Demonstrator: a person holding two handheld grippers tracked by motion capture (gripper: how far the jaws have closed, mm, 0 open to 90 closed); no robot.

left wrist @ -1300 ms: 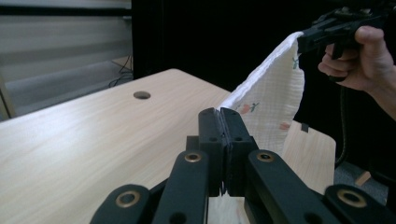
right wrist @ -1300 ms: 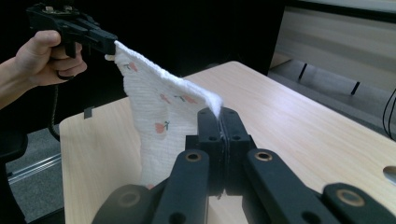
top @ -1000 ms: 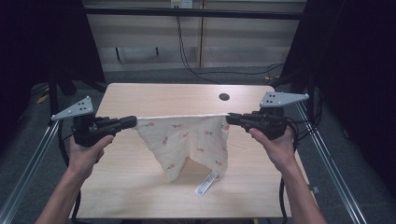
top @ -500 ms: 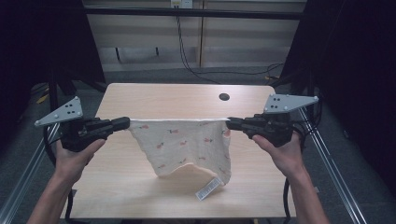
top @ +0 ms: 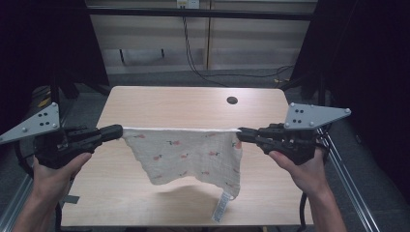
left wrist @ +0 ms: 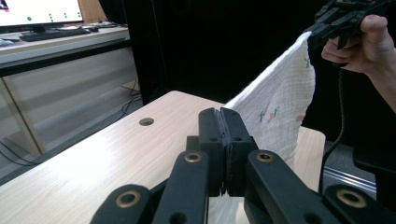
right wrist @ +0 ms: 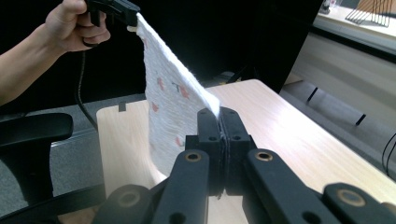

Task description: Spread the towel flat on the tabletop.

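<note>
A white cloth point(top: 188, 157) with small red and green prints hangs stretched between my two grippers above the wooden table point(top: 164, 104). My left gripper point(top: 118, 130) is shut on the cloth's left top corner, and my right gripper point(top: 240, 135) is shut on its right top corner. The top edge runs taut and level; the lower part hangs free, with a label tag point(top: 221, 209) dangling at the bottom right. In the left gripper view my closed jaws pinch the cloth point(left wrist: 280, 107), which rises to the other gripper point(left wrist: 327, 28). The right gripper view shows the cloth point(right wrist: 173, 98) running to the left gripper point(right wrist: 126, 11).
A round cable hole point(top: 232, 100) lies in the table near its far right. Metal frame rails point(top: 345, 179) run along both table sides. A black chair point(right wrist: 32, 130) stands off the table's near side. Cabinets and cables sit behind the table.
Both grippers have risen and pulled apart toward the table's sides, lifting the cloth. Its lower part has come off the table and the top edge is tauter.
</note>
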